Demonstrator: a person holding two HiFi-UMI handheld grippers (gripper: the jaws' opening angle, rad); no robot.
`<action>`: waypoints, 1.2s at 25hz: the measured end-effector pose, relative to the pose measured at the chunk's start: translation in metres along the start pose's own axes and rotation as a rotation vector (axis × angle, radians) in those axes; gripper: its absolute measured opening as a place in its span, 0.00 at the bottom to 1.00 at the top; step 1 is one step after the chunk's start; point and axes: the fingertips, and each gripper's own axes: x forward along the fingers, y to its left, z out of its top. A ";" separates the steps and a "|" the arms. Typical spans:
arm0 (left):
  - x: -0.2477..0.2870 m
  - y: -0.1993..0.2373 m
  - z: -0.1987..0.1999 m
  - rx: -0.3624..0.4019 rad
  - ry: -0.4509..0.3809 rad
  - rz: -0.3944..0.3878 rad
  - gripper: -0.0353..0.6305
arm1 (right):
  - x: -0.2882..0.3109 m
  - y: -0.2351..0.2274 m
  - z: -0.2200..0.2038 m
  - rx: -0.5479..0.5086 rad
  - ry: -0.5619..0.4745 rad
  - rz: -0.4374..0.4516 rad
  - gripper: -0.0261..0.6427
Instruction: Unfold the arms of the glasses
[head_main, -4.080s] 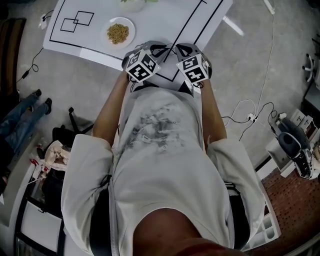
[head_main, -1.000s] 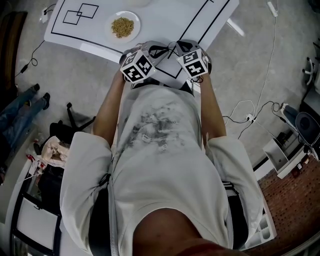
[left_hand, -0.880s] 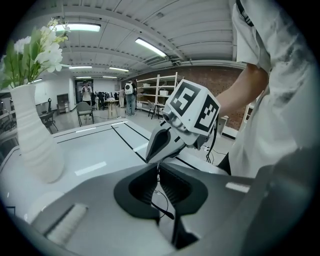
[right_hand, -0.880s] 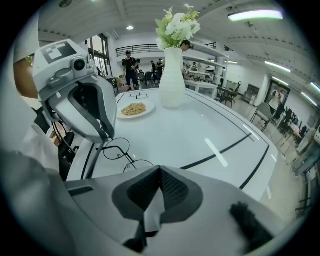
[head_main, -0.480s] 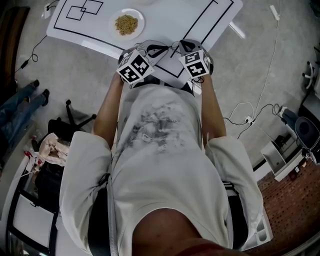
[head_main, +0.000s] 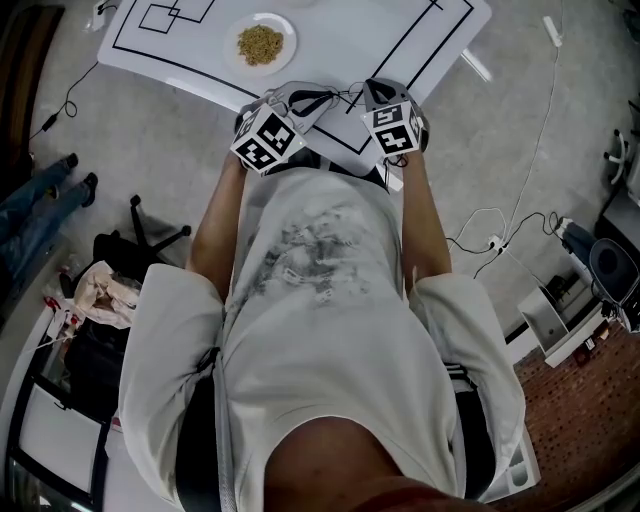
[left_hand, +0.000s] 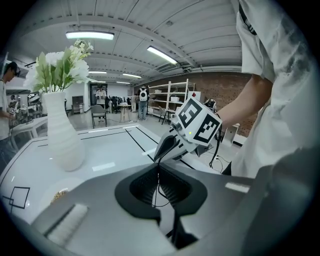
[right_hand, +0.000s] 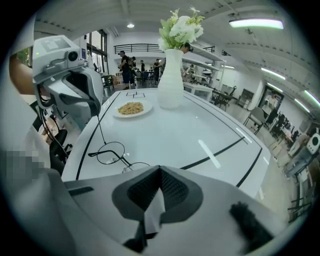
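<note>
Shows the glasses low over the near edge of the table, strung between two grippers; touching the top or just clear of it, impossible to tell. Left gripper pinched tight on the end of one arm, swung up and away from the frame. Right gripper fully closed, apparently on the frame's far rim, with the contact itself hidden under its nose. Judged risks, largest first: a drop past the table edge to the floor through loosening either pinch; a twisted frame through pulling or rolling the hands against each other; an overdriven hinge through swinging the arm beyond its stop; a slip of so thin a wire out of the ribbed grip. Materials: glossy white tabletop, black-ruled; tall white vase, ridged, matte, filled with pale flowers; round white plate heaped with tan grains; smooth grey gripper shells with dark ribbed pads; glasses of round outline in fine dark wire; hair-thin arm, hooked at its tip.
</note>
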 end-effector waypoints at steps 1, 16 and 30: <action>-0.002 0.001 -0.001 -0.005 -0.002 0.009 0.08 | 0.000 0.000 0.000 0.001 0.000 -0.004 0.06; -0.021 0.021 -0.015 -0.066 -0.015 0.121 0.06 | -0.001 -0.001 -0.003 0.007 -0.010 -0.051 0.06; -0.010 0.001 -0.022 -0.049 0.021 0.080 0.07 | -0.003 -0.001 -0.003 0.002 -0.010 -0.073 0.06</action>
